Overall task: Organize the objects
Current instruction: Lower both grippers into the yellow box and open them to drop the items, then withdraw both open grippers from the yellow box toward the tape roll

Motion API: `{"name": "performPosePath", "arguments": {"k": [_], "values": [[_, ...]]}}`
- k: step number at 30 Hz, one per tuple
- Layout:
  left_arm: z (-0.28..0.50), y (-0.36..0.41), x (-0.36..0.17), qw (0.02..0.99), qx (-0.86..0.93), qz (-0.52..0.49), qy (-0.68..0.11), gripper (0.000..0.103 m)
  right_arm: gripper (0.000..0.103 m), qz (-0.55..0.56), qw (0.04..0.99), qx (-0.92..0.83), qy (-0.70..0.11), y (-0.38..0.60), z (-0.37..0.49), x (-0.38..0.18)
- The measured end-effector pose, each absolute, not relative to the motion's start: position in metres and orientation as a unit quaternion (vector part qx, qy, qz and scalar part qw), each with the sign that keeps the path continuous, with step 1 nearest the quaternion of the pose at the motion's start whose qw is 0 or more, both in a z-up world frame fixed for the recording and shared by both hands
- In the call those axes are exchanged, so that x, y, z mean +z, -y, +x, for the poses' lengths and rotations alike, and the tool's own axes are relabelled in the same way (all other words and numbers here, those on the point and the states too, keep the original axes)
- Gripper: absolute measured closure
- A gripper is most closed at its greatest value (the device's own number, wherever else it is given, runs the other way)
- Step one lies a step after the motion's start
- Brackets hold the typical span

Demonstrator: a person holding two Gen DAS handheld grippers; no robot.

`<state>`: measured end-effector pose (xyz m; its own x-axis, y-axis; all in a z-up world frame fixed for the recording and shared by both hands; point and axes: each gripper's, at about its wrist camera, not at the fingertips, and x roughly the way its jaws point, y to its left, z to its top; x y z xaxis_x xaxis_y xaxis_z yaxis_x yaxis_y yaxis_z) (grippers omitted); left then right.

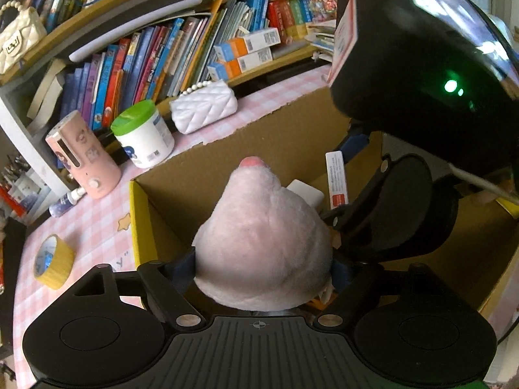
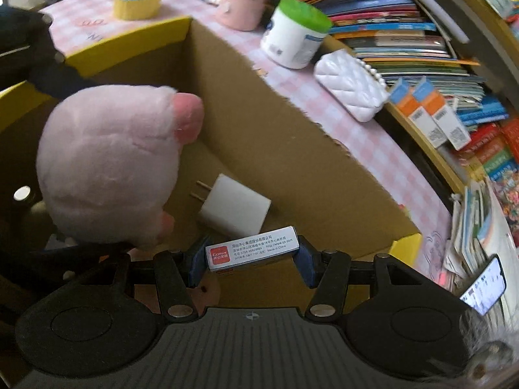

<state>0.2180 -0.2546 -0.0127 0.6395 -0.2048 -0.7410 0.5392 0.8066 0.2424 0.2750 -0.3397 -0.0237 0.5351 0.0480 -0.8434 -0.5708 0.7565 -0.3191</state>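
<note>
The pink plush toy (image 1: 262, 236) hangs over the open cardboard box (image 1: 275, 136), between the jaws of the left gripper (image 1: 264, 272), which stand wide; the blue pads sit at its flanks, but whether they press or have let go I cannot tell from either view. In the right wrist view the toy's body is above the box floor, its snout toward the far wall. The right gripper (image 2: 251, 253) is clamped about halfway on a small white box with a red label (image 2: 251, 249), held crosswise just over the box interior, close beside the plush. A white charger plug (image 2: 235, 210) already lies on the box floor below. On the pink checked table (image 1: 97, 223) outside sit a roll of yellow tape (image 1: 53, 261), a pink cylinder (image 1: 82, 155), a green-lidded jar (image 1: 142, 133) and a white quilted purse (image 1: 202, 105). The risks, as I judge them: the two grippers are crowded into one opening, so one could knock the other and jolt the labelled box loose; the soft toy could catch on a pad and be dragged out as the left gripper lifts; and it may land on the plug and bury it.
</note>
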Motion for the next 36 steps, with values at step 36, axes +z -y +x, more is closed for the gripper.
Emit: {"name": "performPosePath", "arguments": {"k": [36], "values": [[0.136, 0.189, 0.049, 0.952, -0.154, 0.089, -0.248, 0.005, 0.024, -0.092, 0.948, 0.022, -0.303, 0.376, 0.170, 0.064]]}}
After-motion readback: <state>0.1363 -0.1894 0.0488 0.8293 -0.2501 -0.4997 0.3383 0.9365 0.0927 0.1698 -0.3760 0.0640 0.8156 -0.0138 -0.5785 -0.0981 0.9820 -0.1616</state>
